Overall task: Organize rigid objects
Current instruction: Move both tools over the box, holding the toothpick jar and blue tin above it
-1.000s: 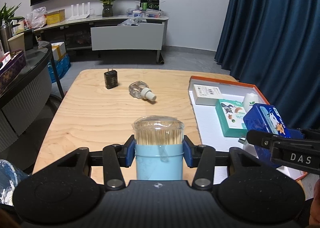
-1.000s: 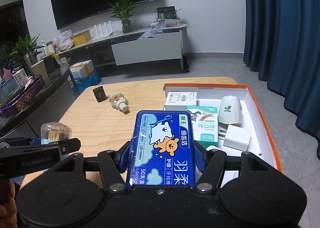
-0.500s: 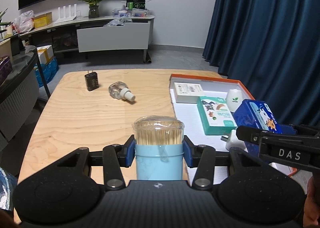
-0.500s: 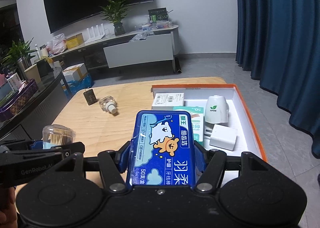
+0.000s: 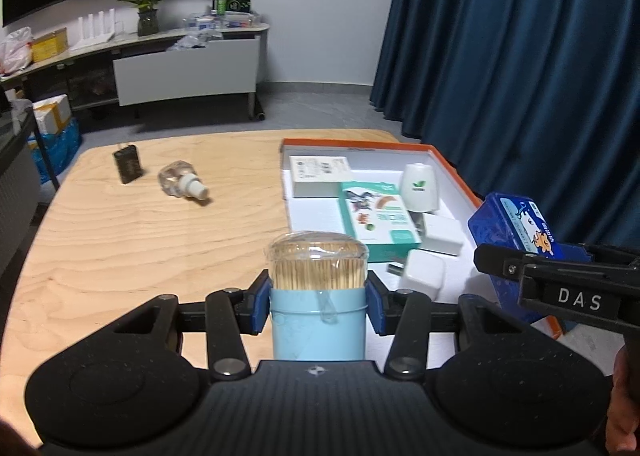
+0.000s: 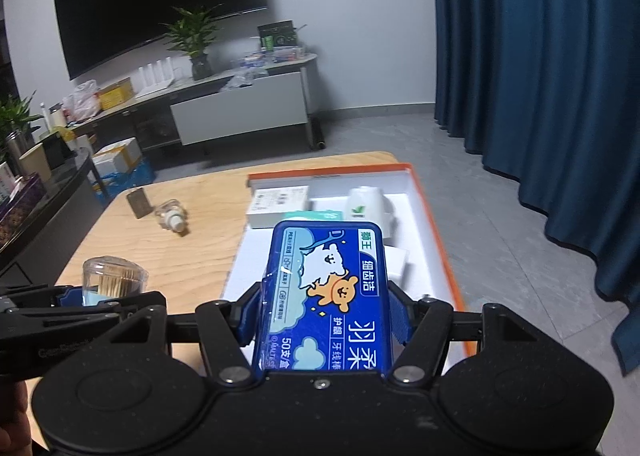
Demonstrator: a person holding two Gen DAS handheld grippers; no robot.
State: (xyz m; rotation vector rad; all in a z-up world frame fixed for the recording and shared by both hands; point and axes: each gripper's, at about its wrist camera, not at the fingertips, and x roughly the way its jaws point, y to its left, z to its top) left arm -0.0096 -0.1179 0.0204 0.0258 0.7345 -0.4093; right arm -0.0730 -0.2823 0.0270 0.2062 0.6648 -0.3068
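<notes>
Left hand-held gripper grips toothpick jar; charger ahead.

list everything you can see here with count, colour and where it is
round toothpick jar with clear lid: 1, light blue, in left hand-held gripper
flat floss-pick box: 1, dark blue, in right hand-held gripper
shallow cardboard tray: 1, orange rim, white inside, table's right side
cartons in tray: white, green-white
small devices in tray: 3, white
black plug adapter: 1, far left of table
clear bottle: 1, lying beside adapter
wooden table: 1, light
left hand-held gripper: black, blue pads
right hand-held gripper: same
</notes>
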